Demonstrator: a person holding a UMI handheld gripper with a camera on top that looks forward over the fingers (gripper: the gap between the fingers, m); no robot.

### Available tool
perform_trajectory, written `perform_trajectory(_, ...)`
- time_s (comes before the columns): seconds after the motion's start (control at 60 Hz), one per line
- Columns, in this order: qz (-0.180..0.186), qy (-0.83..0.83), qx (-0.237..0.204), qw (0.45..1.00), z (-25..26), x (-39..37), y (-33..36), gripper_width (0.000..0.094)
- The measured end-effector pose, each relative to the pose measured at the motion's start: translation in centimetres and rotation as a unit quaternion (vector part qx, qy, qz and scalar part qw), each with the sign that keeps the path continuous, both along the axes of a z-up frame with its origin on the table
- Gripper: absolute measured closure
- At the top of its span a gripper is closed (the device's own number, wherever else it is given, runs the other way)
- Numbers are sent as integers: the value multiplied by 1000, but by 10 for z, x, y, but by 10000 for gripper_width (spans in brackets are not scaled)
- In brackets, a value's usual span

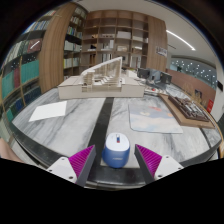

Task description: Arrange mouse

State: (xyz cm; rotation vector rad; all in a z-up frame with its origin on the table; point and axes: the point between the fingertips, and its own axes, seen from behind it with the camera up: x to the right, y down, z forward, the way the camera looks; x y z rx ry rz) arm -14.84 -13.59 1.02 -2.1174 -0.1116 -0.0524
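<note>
A blue and white computer mouse (116,150) stands between my two fingers, on a dark strip of the marble-patterned table (70,125). My gripper (116,158) is open: the pink pads (82,158) sit on either side of the mouse with a gap at each side. The mouse rests on the table by itself. A light grey mouse mat (155,120) lies ahead and to the right of the fingers.
A white sheet of paper (47,111) lies ahead to the left. A keyboard on a wooden board (190,109) sits to the far right. A white architectural model (103,78) stands at the table's far side. Bookshelves (40,55) line the left wall.
</note>
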Motion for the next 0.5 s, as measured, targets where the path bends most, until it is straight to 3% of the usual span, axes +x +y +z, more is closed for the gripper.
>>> perform_trajectory(0.1,-6,10,0,1000,-18,10,28,124)
perform_trajectory(0.133,-3,24,-3,1000,-24,8,34,71)
perform_trajectory(0.167,-1,49,3,999,-23,5,41,186)
perform_trajectory(0.183,1,60,0,998,-25,3,42,143)
perform_trajectory(0.233,-6,65,10,998,-24,7,47,387)
perform_trajectory(0.367,-14,57,18,998,-24,4,49,476)
perform_trajectory(0.433,7,73,-1,997,-20,-5,48,538)
perform_trajectory(0.5,27,88,24,995,12,-10,60,538)
